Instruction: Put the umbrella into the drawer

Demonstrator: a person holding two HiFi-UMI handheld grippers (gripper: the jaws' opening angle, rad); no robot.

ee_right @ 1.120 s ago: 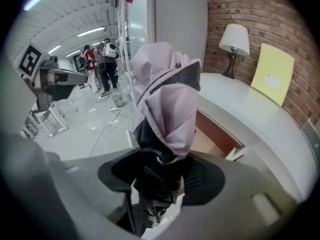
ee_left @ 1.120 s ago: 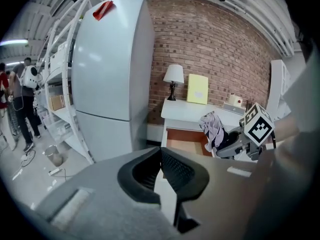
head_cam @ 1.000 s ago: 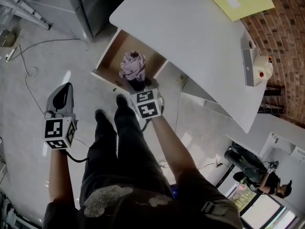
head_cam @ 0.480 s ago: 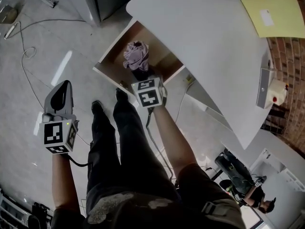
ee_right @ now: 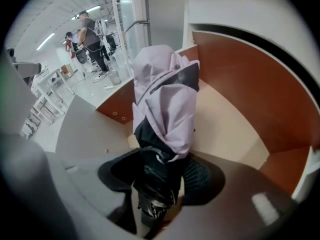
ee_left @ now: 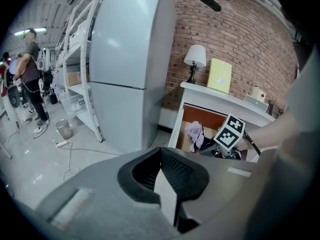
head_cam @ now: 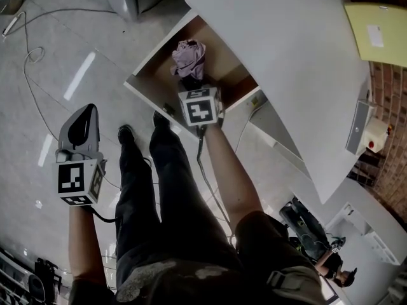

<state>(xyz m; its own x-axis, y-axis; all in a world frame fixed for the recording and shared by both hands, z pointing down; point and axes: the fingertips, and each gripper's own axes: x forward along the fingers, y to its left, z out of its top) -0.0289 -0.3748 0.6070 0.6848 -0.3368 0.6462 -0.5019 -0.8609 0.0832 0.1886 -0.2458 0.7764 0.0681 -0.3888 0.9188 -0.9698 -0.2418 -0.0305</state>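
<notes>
As the right gripper (ee_right: pixel 159 184), clamped on the folded lilac-and-black fabric umbrella (ee_right: pixel 165 99), had advanced deeper over the open wooden drawer (head_cam: pixel 147 94), release seemed near; the left gripper (ee_left: pixel 162 176) hung closed, empty.

Left gripper (ee_left: pixel 161 156): we see it held out to the side on a lowered left forearm (head_cam: pixel 82 243), jaws meeting at the tips with nothing between them. Right gripper (ee_right: pixel 160 181): the right arm (head_cam: pixel 224 173) is stretched forward, jaws clamped on the dark end of a folded umbrella (ee_right: pixel 165 114).
</notes>
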